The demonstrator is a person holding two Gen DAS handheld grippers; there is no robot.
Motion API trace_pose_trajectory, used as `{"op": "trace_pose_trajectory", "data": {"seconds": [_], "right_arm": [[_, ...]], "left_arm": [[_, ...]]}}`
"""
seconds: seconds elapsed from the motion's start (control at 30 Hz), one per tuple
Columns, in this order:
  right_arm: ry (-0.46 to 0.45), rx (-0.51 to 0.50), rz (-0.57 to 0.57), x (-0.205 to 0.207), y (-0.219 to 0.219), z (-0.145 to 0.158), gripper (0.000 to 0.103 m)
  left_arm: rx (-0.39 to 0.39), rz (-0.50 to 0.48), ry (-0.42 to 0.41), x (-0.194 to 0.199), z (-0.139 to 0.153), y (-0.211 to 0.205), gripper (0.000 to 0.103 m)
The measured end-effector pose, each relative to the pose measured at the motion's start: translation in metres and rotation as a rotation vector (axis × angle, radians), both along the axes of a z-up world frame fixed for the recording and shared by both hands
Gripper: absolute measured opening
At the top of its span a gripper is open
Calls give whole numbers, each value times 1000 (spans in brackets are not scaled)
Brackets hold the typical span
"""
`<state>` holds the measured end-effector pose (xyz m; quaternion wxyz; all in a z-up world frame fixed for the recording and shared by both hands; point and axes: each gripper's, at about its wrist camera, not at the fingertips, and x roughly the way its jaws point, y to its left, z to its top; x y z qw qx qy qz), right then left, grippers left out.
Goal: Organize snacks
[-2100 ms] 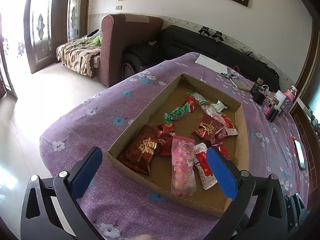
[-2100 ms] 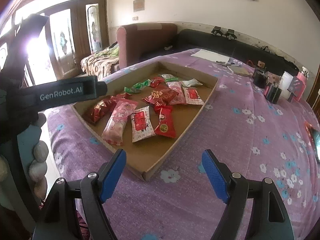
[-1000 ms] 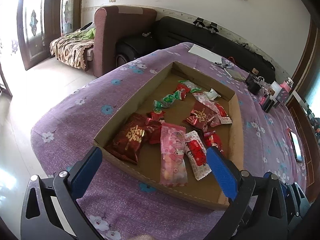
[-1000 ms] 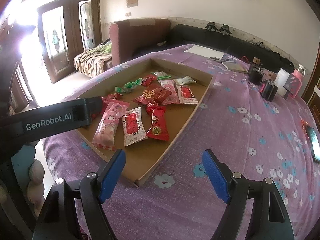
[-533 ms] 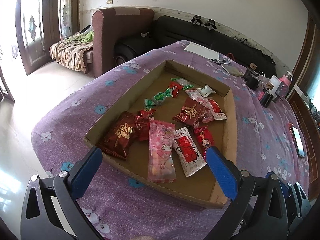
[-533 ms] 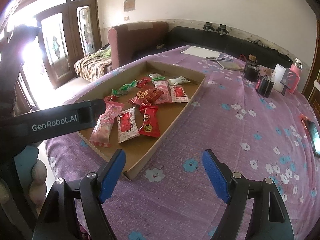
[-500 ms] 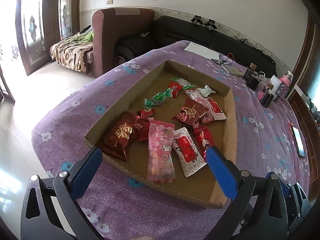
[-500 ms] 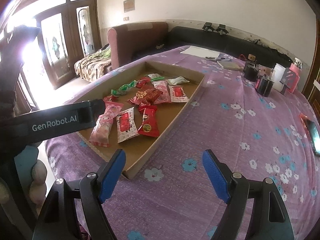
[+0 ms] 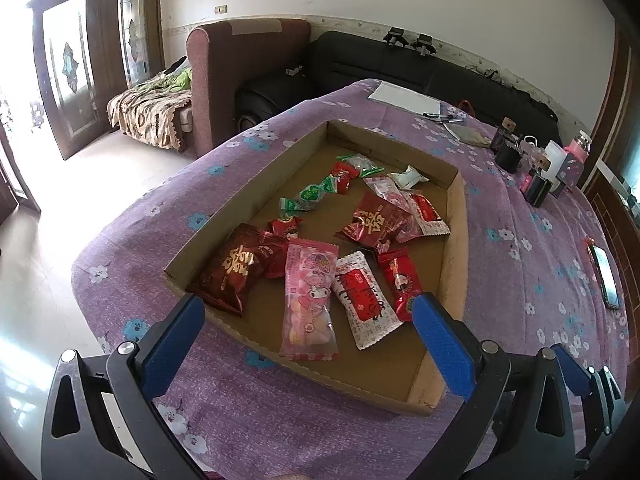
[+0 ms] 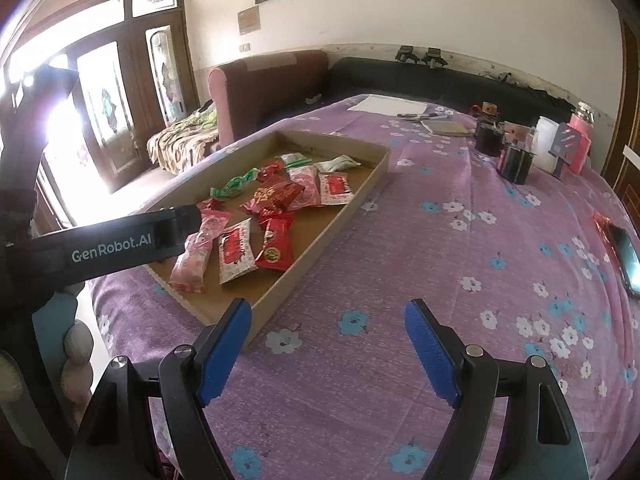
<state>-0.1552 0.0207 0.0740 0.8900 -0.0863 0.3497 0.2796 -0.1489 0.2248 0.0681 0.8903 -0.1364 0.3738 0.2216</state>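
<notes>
Both our grippers hover spread wide and empty over the table.
Our left gripper [image 9: 308, 332] frames the pink snack packet [image 9: 309, 300] at the cardboard tray's [image 9: 454, 256] near edge; our right gripper [image 10: 328, 340] hangs beside the tray's near corner.

My left claw [image 9: 308, 340] has open passage over the cardboard tray's [image 9: 454, 240] low wall. Purple tabletop [image 10: 420, 248] before my right claw [image 10: 328, 344] lies bare; bottles [image 10: 516, 156] crowd the far edge.

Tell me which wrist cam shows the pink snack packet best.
Left wrist: the pink snack packet lies whole and large, printed face up, in the cardboard tray. In the right wrist view the left gripper's black body hides one end.
</notes>
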Motion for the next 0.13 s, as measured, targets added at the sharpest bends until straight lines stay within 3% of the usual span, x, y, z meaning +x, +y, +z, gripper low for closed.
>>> {"op": "trace_pose_trajectory", "data": {"seconds": [0.13], "right_arm": [[2,17,-21,3,-12,2,81]], "left_arm": [[21,-9,6,3,2,-10,103]]}}
